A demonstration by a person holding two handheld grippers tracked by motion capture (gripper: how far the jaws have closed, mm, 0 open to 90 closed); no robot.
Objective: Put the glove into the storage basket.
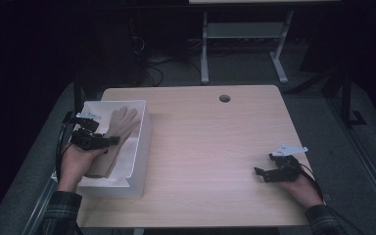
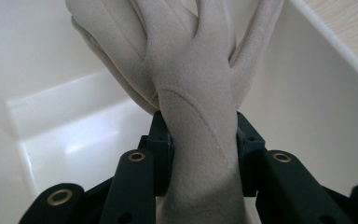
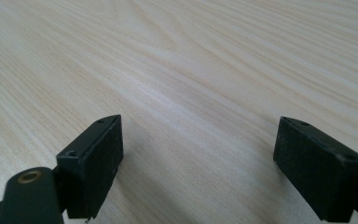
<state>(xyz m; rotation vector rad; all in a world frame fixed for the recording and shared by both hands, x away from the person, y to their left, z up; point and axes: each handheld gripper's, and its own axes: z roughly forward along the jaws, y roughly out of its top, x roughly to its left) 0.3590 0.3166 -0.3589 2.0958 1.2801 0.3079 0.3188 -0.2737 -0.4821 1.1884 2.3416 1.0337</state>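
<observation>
The left hand-held gripper (image 2: 204, 154) was closed on a beige glove (image 2: 191, 93), its two black jaws pressed against either side of the glove's wrist part. From the left gripper view the glove's fingers (image 2: 121, 42) spread upward and away beyond the jaws, and the cuff ran down between them toward the camera. In the high view that left hand-held gripper (image 1: 111, 141) sat over a white box (image 1: 139, 147) at the left edge of the desk (image 1: 215, 142), held by the person's left hand (image 1: 78, 161), and the glove (image 1: 120, 122) lay inside the box with its fingers pointing to the far end.

The right hand-held gripper (image 3: 198, 163) stood wide open with nothing between its jaws, just above the bare wood. In the high view it (image 1: 262, 174) rested near the desk's right front corner in the person's right hand (image 1: 301, 188), well apart from the box and the glove.
</observation>
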